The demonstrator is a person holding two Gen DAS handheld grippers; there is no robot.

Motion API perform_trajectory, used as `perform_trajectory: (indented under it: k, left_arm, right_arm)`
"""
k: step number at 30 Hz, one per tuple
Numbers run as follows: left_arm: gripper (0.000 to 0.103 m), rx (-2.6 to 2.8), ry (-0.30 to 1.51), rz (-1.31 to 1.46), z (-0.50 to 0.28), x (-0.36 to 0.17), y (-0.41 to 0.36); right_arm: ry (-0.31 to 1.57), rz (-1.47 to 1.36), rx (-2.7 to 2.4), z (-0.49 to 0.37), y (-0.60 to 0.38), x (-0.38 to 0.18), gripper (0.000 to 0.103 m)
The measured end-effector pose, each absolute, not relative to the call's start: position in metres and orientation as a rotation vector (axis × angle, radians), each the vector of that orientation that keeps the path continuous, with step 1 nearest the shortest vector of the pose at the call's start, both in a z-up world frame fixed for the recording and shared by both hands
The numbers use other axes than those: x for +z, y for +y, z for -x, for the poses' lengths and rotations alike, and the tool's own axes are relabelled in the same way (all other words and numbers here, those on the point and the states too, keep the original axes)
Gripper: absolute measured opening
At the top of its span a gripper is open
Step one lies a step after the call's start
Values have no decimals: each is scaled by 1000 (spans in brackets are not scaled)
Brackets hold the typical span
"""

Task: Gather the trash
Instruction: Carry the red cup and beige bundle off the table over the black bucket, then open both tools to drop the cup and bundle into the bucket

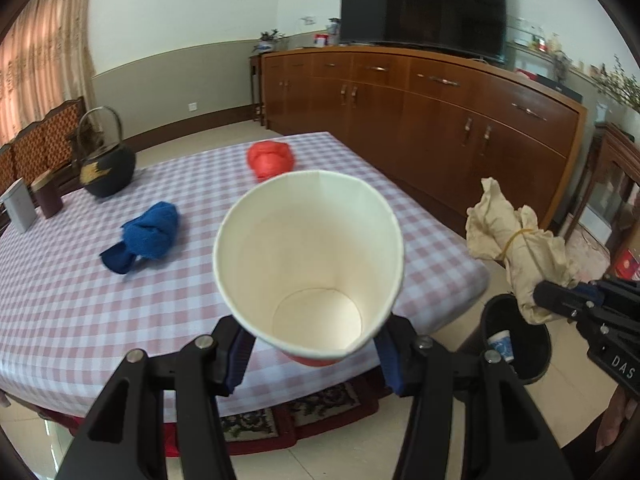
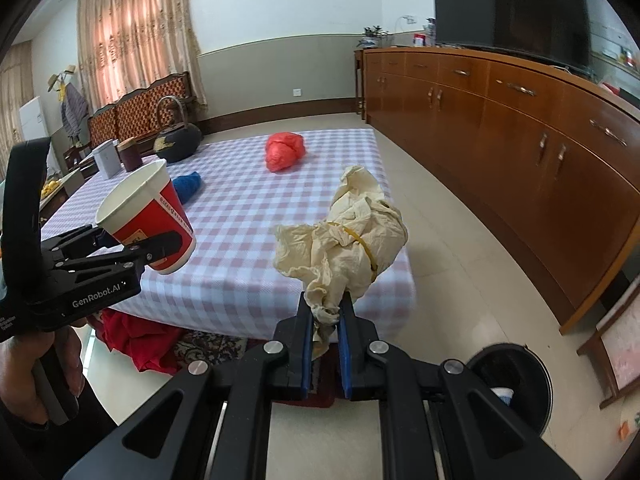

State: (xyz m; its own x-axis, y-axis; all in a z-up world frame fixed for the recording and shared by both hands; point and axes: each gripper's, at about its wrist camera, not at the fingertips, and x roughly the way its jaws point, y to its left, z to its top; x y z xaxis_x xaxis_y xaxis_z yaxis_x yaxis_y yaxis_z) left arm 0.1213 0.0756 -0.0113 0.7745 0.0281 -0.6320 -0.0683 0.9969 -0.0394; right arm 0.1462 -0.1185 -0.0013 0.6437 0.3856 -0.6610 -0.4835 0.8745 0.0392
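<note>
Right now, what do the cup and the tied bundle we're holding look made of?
Cup: paper, it seems; matte white inside with a visible side seam, red printed outside, rim squeezed slightly out of round by the jaws.
Bundle: crumpled cream tissue or thin paper, possibly cloth; soft matte wrinkles, cinched by a yellow rubber band.

A black iron kettle (image 1: 107, 168) stands on the checked tablecloth (image 1: 80, 280) before the wooden sideboard (image 1: 420, 112).

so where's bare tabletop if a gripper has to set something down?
Free: the checked tablecloth along its near edge and right corner, in front of the blue cloth and red bag. Crowded: far left corner, with kettle, brown canister and white box.
</note>
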Motion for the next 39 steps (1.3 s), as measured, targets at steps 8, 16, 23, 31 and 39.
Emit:
perform_trajectory:
  k: [8, 16, 23, 31, 39]
  left_arm:
    - [55, -24, 688, 21, -129, -11, 38]
    - [55, -135, 704, -28, -142, -17, -16]
    - [55, -274, 744, -74, -159, -35, -77]
    - [55, -419, 802, -123, -178, -59, -146]
    - [55, -497, 870, -159, -192, -84, -189]
  right_arm:
    - [726, 112, 421, -142, -158, -4, 12]
    - [745, 79, 330, -139, -206, -10, 12]
    - [784, 57, 239, -141, -259, -25, 12]
    - [847, 41, 134, -143, -316, -48, 12]
    - [901, 30, 100, -150, -352, -72, 12]
